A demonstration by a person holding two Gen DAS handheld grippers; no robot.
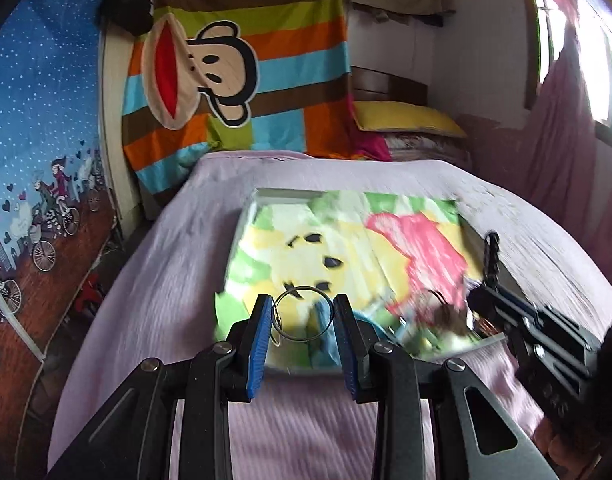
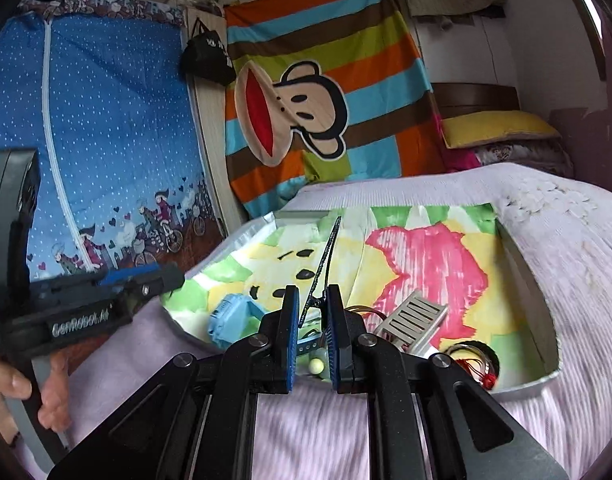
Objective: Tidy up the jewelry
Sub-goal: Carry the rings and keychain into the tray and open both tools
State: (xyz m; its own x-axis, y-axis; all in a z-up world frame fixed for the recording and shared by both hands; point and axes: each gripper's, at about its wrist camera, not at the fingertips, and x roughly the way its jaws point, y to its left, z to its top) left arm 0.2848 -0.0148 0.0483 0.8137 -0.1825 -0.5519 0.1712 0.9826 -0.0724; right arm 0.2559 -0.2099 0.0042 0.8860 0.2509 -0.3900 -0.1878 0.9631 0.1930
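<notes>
The left claw (image 1: 302, 312) holds a thin silver ring bangle (image 1: 302, 314) between its blue pads (image 1: 258, 344), lifted over the near edge of a shallow tray (image 2: 522, 276) that lies on a bed covered with a lilac bedspread (image 1: 154, 280). The bangle spans the gap and meets both pads, so the jaws are clamped on it. A cartoon-printed cloth (image 2: 426, 256) in yellow, green and pink lines the tray.

The right claw (image 2: 311, 312) pinches the lower end of a black beaded strand (image 2: 326, 256), which rises slanted above the tray; its jaws stand narrowly apart, closed on the strand. Under and around it in the tray lie a light blue watch (image 2: 230, 314), a small pale bead (image 2: 317, 366), a silver slatted hair clip (image 2: 414, 316), and a coil of thin bangles with a red tassel (image 2: 476, 360) in the near right corner.

In the right wrist view the left tool's side carries white lettering that seems to read "GenRobot.AI" (image 2: 80, 326); a hand (image 2: 22, 392) grips its handle. A black bag (image 2: 206, 58) hanging on the wall bears white characters too small to read. A striped hanging with a cartoon monkey face (image 2: 302, 112) covers the wall behind, beside a blue dotted wardrobe cover (image 2: 106, 128).
</notes>
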